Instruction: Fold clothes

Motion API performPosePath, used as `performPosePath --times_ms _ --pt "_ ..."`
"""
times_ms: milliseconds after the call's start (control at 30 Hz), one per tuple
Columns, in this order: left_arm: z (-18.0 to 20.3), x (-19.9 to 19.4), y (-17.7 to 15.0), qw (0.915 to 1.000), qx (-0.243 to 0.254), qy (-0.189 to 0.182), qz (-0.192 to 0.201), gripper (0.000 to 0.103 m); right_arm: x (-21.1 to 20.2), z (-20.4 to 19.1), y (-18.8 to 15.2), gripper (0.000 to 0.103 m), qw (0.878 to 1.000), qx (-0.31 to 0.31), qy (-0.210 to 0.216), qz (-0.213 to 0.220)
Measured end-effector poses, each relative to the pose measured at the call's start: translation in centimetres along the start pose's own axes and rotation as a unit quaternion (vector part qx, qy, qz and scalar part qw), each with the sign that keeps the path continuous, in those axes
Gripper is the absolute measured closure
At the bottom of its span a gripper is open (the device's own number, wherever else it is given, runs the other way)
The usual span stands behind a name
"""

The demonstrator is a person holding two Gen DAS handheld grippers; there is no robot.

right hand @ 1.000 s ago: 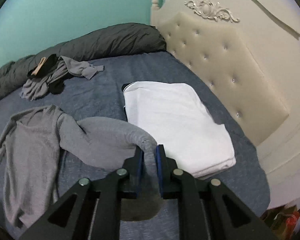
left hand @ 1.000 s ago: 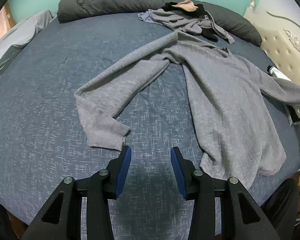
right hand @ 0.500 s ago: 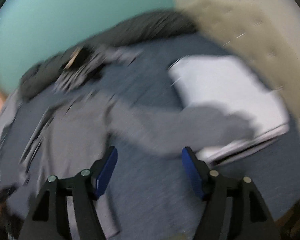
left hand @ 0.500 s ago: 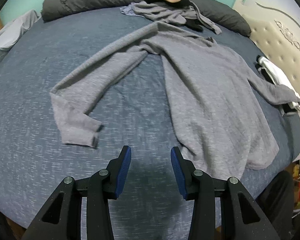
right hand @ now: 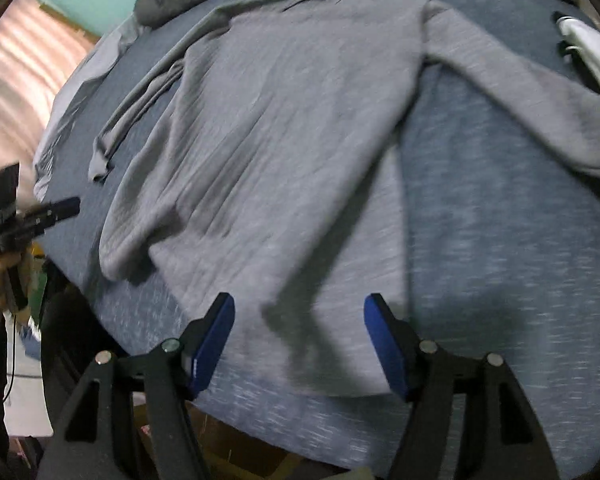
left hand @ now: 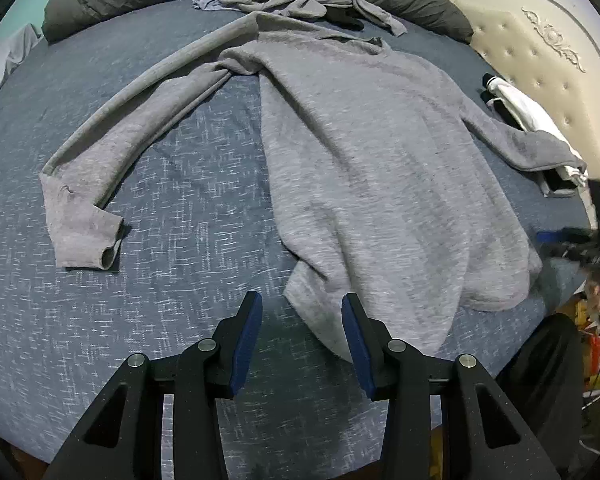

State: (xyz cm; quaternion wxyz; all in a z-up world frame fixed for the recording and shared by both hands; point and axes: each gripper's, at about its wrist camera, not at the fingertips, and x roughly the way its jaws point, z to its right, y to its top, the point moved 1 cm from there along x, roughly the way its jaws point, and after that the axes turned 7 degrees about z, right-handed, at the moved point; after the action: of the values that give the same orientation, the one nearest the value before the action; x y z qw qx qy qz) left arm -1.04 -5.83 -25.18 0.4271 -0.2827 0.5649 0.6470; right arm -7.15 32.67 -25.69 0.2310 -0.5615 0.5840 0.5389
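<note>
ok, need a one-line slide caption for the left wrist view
Open left gripper poised over the hem of a grey sweater spread flat on a blue bed.

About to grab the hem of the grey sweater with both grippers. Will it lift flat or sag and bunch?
The grey sweater will likely sag between the two grips: its hem already ripples on the bed. It looks like soft knit, so probably light and easy to pinch. The long sleeve will probably trail and drag when lifted.
</note>
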Motion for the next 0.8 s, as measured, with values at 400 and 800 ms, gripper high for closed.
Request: performPosePath --times_ms 400,800 --pt "-0.1 -1.8 -0.3 0.9999 -0.006 -0.001 0.011 0.058 2.2 -1.7 -0.7 0.099 1.000 -0.020 0.019 -0.009" --pt "0.6 1.2 -1.1 0.9995 -0.009 -0.018 -0.026 0.057 -8.4 4.1 3.6 0.100 0.990 0.033 -0.024 0.133"
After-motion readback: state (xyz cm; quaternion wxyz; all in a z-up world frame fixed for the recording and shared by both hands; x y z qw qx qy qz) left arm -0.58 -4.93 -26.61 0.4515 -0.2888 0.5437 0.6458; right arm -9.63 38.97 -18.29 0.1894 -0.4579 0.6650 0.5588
